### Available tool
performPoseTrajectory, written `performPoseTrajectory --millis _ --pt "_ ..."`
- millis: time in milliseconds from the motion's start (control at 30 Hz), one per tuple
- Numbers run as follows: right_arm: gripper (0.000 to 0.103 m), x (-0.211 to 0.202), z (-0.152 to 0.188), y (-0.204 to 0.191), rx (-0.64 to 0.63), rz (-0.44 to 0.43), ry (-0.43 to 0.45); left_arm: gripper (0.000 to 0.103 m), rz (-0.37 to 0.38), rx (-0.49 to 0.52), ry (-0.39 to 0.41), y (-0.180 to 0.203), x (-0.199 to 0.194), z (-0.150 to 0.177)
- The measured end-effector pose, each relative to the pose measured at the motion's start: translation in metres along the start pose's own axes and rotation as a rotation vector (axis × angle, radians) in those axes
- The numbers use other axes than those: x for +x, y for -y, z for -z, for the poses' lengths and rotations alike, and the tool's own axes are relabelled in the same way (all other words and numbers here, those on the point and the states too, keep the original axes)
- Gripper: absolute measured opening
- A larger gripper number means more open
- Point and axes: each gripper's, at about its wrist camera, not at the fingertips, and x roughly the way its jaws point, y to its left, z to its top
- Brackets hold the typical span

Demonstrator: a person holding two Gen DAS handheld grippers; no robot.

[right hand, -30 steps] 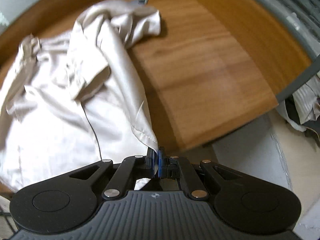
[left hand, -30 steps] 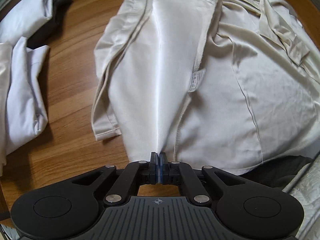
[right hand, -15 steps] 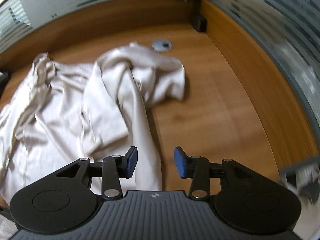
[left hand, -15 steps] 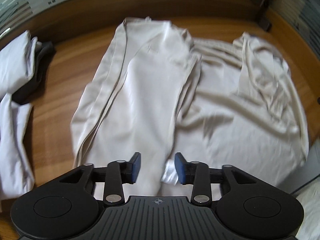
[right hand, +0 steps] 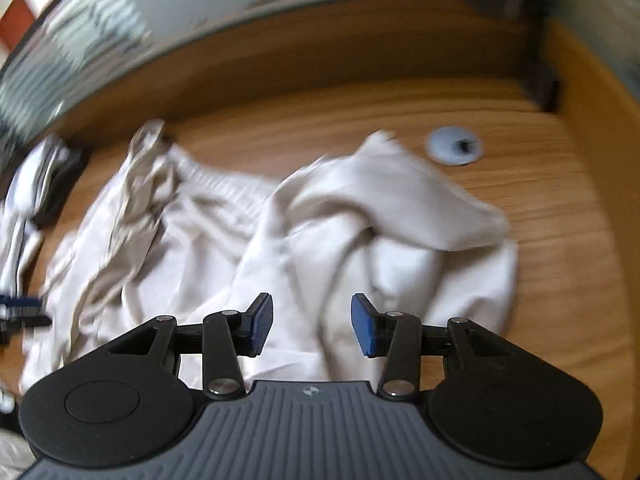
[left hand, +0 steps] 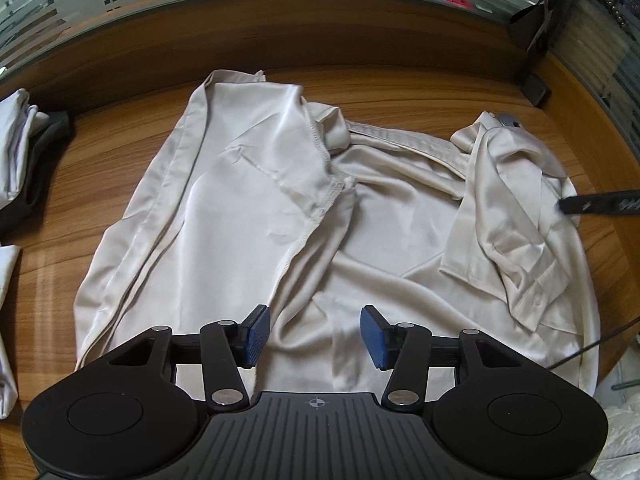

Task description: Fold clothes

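Note:
A cream satin shirt (left hand: 248, 208) lies spread on the wooden table (left hand: 400, 92), one front panel folded over at the left and a crumpled sleeve (left hand: 516, 216) at the right. My left gripper (left hand: 316, 336) hangs above the shirt's near hem, its jaws opening, the blue pads clear of the cloth. In the blurred right wrist view the same shirt (right hand: 360, 216) lies bunched. My right gripper (right hand: 312, 324) hovers over it with jaws opening and nothing pinched. A dark finger of the right gripper (left hand: 600, 204) pokes in at the left wrist view's right edge.
White and dark garments (left hand: 24, 152) are piled at the table's left edge. A grey round cable grommet (right hand: 454, 146) sits in the tabletop behind the shirt. A wooden partition (left hand: 320, 36) with frosted glass runs along the back and right sides.
Both grippers let go of the shirt hem they were pinching and stand open. Both have pulled back and risen, so the whole shirt shows. The hem now lies flat on the table.

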Motion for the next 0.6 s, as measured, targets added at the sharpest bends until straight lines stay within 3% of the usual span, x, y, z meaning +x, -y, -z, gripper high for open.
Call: performPoseTrajectory --millis 100,267,300,367,400,600 --pt "0.058 0.026 0.000 -0.010 -0.047 -0.009 -0.056 0.055 -0.003 0.002 -0.005 0.001 0.003 -0.002" --pt "0.059 0.049 0.010 -0.012 -0.066 -0.011 -0.117 0.055 0.001 0.003 -0.020 0.000 0.008 -0.005" --pt "0.055 0.049 0.014 -0.013 -0.074 -0.007 -0.117 0.055 0.004 0.007 -0.023 0.000 0.009 -0.005" --pt "0.026 0.048 0.021 -0.013 -0.089 -0.006 -0.116 0.055 0.009 0.015 -0.029 0.001 0.011 -0.006" --pt "0.002 0.047 0.022 -0.012 -0.079 -0.015 -0.113 0.055 0.013 0.021 -0.031 0.001 0.012 -0.006" --pt "0.003 0.006 0.024 -0.001 -0.002 -0.023 -0.038 0.055 0.036 0.046 -0.034 0.004 0.018 -0.010"
